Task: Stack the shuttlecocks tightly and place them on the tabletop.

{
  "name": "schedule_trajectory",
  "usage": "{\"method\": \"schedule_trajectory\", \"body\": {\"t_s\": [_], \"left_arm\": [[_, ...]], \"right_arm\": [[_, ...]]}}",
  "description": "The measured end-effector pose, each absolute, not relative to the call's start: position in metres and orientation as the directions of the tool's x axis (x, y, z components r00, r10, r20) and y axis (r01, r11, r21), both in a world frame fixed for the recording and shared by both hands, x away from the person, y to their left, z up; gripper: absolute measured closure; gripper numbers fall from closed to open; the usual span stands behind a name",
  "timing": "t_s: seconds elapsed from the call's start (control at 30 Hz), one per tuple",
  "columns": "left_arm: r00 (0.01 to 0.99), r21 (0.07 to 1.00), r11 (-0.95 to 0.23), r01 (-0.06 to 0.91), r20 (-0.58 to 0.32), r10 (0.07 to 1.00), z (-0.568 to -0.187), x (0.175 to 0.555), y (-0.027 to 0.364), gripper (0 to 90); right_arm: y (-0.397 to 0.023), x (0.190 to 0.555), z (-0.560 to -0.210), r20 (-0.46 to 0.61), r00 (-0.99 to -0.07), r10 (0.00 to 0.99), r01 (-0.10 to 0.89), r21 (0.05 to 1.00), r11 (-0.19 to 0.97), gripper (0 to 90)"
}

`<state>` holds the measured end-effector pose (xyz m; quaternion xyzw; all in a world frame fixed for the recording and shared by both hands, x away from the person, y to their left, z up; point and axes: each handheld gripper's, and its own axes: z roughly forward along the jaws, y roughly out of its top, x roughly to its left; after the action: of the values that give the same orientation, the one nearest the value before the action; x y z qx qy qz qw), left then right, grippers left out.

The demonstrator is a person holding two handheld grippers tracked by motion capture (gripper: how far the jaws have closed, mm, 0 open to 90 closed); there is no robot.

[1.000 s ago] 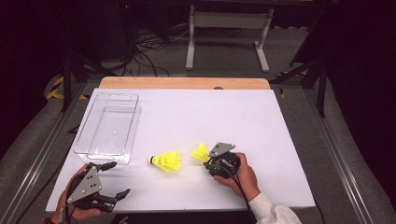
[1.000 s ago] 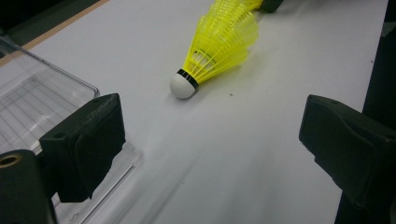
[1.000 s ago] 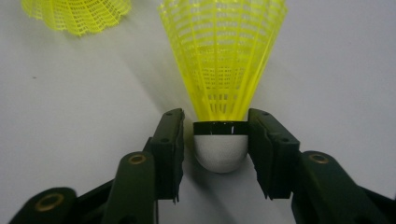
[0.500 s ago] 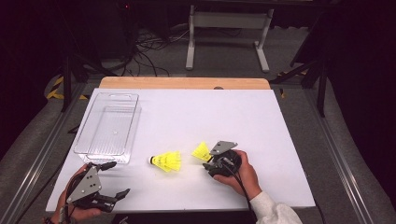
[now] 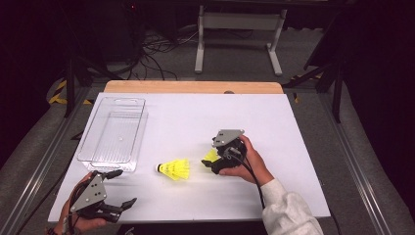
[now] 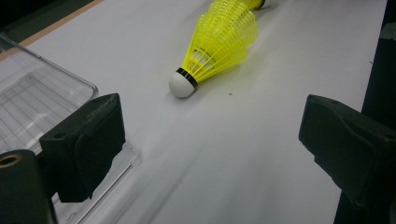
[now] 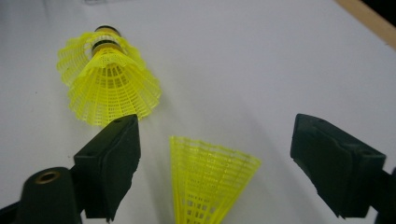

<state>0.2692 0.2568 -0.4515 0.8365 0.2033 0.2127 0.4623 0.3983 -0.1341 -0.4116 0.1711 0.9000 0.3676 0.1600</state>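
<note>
Two yellow shuttlecocks lie on the white table. One shuttlecock (image 5: 173,170) (image 6: 219,42) rests on its side in the middle, white cork toward the left. The second shuttlecock (image 5: 211,156) (image 7: 210,184) sits just right of it, between the jaws of my right gripper (image 5: 212,165) (image 7: 217,126). Those jaws have just been opening and now stand wide, with neither pad touching the skirt. My left gripper (image 5: 122,187) (image 6: 212,107) rests open at the front left, holding nothing, facing the first shuttlecock from a distance.
A clear plastic container (image 5: 113,132) (image 6: 37,93) stands at the left of the table, just beyond the left gripper. The white board (image 5: 274,127) ends in a wooden strip at the far edge. Metal rails run along both sides.
The right gripper has lifted and its jaws have spread apart, letting go of the second shuttlecock, which stays where it was. The left gripper has not moved.
</note>
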Motion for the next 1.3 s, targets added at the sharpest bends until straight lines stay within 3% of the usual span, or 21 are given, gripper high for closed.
{"method": "schedule_trajectory", "body": {"t_s": [0.37, 0.6, 0.97, 1.3], "left_arm": [[0.829, 0.855, -0.497, 0.149, 0.166, 0.534, -0.453, 0.27, 0.255, 8.4], [0.83, 0.853, -0.499, 0.154, 0.163, 0.534, -0.454, 0.271, 0.256, 8.3], [0.832, 0.849, -0.504, 0.159, 0.16, 0.532, -0.455, 0.271, 0.254, 8.6], [0.83, 0.846, -0.509, 0.16, 0.164, 0.533, -0.454, 0.272, 0.254, 8.9]], "right_arm": [[-0.123, 0.421, -0.429, -0.149, -0.903, 0.403, 0.217, 0.65, 0.728, 25.5], [-0.132, 0.427, -0.431, -0.119, -0.904, 0.41, 0.252, 0.626, 0.738, 45.3], [-0.155, 0.422, -0.422, -0.108, -0.882, 0.459, 0.301, 0.62, 0.725, 39.3], [-0.183, 0.409, -0.42, -0.066, -0.874, 0.481, 0.345, 0.612, 0.711, 46.5]]}}
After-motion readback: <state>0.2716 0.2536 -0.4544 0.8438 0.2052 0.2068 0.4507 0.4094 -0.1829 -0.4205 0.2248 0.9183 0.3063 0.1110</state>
